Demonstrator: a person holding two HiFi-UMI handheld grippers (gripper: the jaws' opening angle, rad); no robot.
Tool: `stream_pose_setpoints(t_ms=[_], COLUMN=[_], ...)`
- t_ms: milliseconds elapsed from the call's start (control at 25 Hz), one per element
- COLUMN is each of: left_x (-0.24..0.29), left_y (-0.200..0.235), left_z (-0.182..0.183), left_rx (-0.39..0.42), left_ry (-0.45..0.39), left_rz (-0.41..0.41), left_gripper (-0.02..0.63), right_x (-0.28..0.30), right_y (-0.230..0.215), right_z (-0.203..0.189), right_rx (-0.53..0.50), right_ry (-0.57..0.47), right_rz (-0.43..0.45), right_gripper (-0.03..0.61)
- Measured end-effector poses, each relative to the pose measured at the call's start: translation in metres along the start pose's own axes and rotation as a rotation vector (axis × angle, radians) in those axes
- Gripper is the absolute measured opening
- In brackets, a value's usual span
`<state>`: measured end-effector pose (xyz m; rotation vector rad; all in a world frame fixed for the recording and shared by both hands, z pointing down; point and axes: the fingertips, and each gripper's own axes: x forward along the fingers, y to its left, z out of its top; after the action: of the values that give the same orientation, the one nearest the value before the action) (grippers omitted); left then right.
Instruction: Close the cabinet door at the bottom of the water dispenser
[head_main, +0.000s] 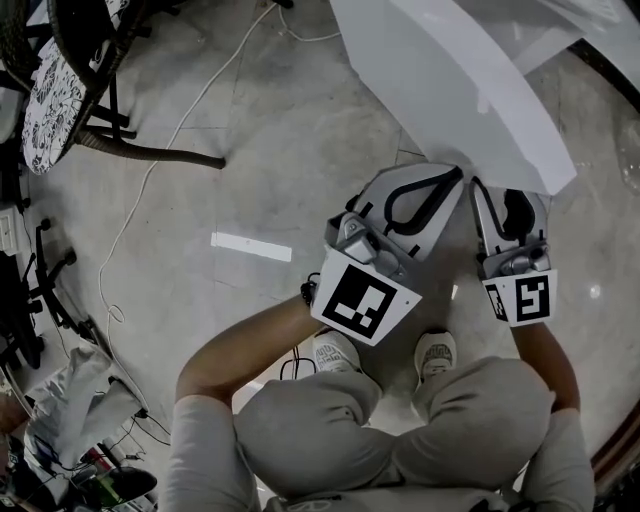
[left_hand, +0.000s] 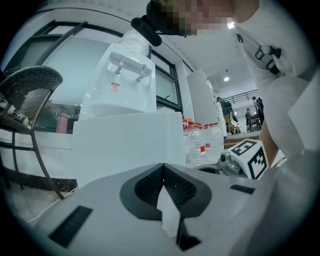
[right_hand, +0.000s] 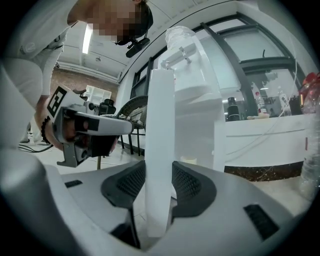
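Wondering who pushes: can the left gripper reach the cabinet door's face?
Likely yes: the left gripper, shut, points at the cabinet door with nothing between them; the right gripper clamps its edge.

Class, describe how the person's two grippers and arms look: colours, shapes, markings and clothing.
Both the left gripper and right gripper have grey wedge-shaped shells with black ribbed pads. Each carries a white cube printed with black square markers. The person wears light grey short sleeves and a dark wristband on the left wrist.
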<state>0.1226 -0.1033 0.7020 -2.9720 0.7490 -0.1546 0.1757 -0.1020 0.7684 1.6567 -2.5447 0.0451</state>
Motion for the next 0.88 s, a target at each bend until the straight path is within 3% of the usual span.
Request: stream_pose_setpoints(t_ms=[400, 880], left_x=[0.033, 0.077], left_y=[-0.018, -0.014], left_z=[-0.006, -0.005], left_rx=[0.017, 0.023], left_ry=[0.005, 0.023], left_rz=[-0.062, -0.079], left_gripper=[0.008, 0.008], right_x=[0.004, 0.012], right_y=[-0.023, -0.055], right_z=[0.002, 0.003], right_rx=[0.006, -0.004], right_ry=[-0.012, -0.012], right_rz=[-0.013, -0.035], right_gripper=[0.176, 0.186])
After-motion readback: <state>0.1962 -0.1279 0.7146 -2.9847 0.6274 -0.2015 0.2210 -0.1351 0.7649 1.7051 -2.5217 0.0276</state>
